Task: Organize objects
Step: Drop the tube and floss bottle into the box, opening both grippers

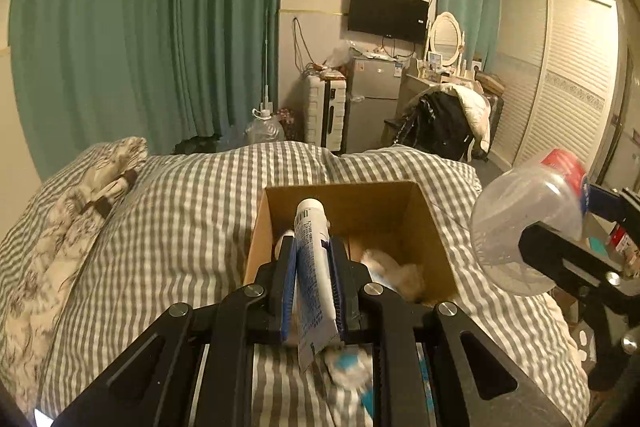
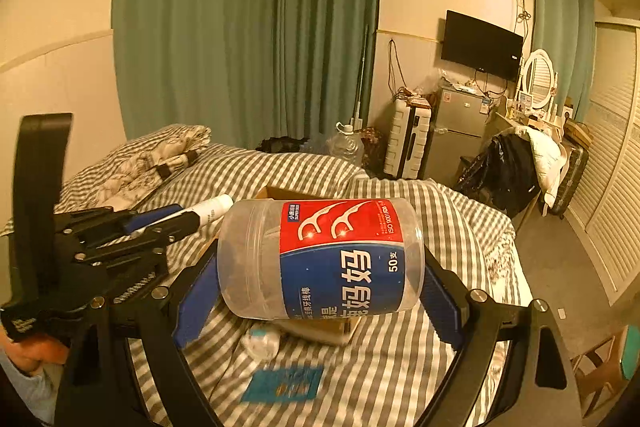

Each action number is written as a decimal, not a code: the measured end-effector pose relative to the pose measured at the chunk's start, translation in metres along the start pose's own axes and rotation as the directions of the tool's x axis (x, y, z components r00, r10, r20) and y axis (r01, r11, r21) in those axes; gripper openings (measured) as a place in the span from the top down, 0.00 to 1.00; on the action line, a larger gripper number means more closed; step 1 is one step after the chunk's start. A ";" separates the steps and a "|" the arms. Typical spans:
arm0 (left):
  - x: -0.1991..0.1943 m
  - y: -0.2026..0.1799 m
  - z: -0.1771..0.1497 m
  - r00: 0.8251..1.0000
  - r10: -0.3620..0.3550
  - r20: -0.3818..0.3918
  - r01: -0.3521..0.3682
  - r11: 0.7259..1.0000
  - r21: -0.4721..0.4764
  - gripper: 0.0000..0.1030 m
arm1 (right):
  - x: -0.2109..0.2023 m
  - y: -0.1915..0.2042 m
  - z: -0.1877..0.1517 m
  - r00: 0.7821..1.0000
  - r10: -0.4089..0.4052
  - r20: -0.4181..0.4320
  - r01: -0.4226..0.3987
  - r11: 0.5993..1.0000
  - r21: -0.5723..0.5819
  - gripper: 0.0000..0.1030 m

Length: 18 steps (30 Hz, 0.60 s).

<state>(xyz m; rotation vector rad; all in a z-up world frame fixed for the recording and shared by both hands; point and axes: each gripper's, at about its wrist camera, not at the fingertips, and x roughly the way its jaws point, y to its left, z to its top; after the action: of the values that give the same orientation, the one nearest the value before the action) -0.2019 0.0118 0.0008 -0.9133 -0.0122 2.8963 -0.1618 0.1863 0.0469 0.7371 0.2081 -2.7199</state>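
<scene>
over striped bedding (image 1: 180, 219), left gripper (image 1: 313, 259) jaws clamp a tube (image 1: 312, 247), right gripper (image 2: 320, 291) jaws hold a floss jar (image 2: 320, 259).

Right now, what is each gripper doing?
Left gripper: shut on the white tube.
Right gripper: shut on the clear floss-pick jar.

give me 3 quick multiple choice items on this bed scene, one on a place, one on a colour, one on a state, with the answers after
1. Where does the cardboard box sit?
A. on the striped bed cover
B. on the fridge
C. on the floor

2. What colour are the curtains?
A. red
B. teal green
C. white

3. What is the right gripper doing?
A. hanging empty
B. clamping the clear floss-pick jar
C. holding a tube

Answers:
1 A: striped bed cover surrounds the box.
2 B: teal green in both views.
3 B: its blue pads press the jar's two ends; the left gripper holds the white tube.
</scene>
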 end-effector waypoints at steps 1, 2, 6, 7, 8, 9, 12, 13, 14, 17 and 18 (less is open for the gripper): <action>0.010 0.000 0.003 1.000 0.001 -0.005 -0.001 1.000 0.003 0.85 | 0.009 -0.002 0.005 1.000 -0.003 0.000 0.003 1.000 0.001 0.14; 0.021 0.001 0.005 1.000 0.004 -0.011 -0.004 1.000 0.007 0.85 | 0.020 -0.004 0.009 1.000 -0.004 -0.002 0.004 1.000 0.003 0.14; 0.067 0.005 0.010 0.999 -0.008 -0.039 0.009 1.000 0.015 0.85 | 0.063 -0.010 0.021 1.000 0.005 -0.027 -0.005 1.000 0.019 0.14; 0.075 0.005 0.009 0.999 -0.012 -0.042 0.013 1.000 0.014 0.85 | 0.074 -0.011 0.023 0.999 0.004 -0.033 -0.004 1.000 0.020 0.14; 0.084 0.007 0.009 0.999 -0.016 -0.047 0.016 1.000 0.013 0.85 | 0.085 -0.011 0.023 0.999 0.003 -0.041 -0.003 1.000 0.018 0.14; 0.094 0.008 0.009 0.998 -0.020 -0.056 0.021 1.000 0.012 0.85 | 0.096 -0.012 0.023 0.999 0.002 -0.048 -0.001 1.000 0.017 0.14; 0.114 0.011 0.004 0.996 -0.042 -0.073 0.043 0.999 0.013 0.84 | 0.120 -0.012 0.021 0.998 -0.006 -0.065 0.007 1.000 0.020 0.14; 0.118 0.012 0.002 0.996 -0.042 -0.075 0.043 0.999 0.014 0.83 | 0.127 -0.012 0.019 0.998 -0.009 -0.069 0.010 1.000 0.021 0.14; 0.122 0.012 0.000 0.996 -0.038 -0.079 0.039 0.999 0.015 0.82 | 0.133 -0.012 0.016 0.998 -0.012 -0.069 0.014 1.000 0.023 0.14; 0.126 0.016 -0.005 0.994 -0.035 -0.101 0.036 0.999 0.005 0.62 | 0.143 -0.015 0.009 0.998 -0.023 -0.065 0.026 0.999 0.046 0.13; 0.126 0.017 -0.006 0.994 -0.035 -0.105 0.035 0.999 -0.001 0.53 | 0.144 -0.016 0.008 0.998 -0.025 -0.056 0.028 0.998 0.053 0.12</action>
<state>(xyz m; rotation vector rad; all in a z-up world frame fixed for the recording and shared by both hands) -0.3026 0.0081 -0.0764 -1.0526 -0.0179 2.8121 -0.2887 0.1622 -0.0192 0.8306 0.1586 -2.7425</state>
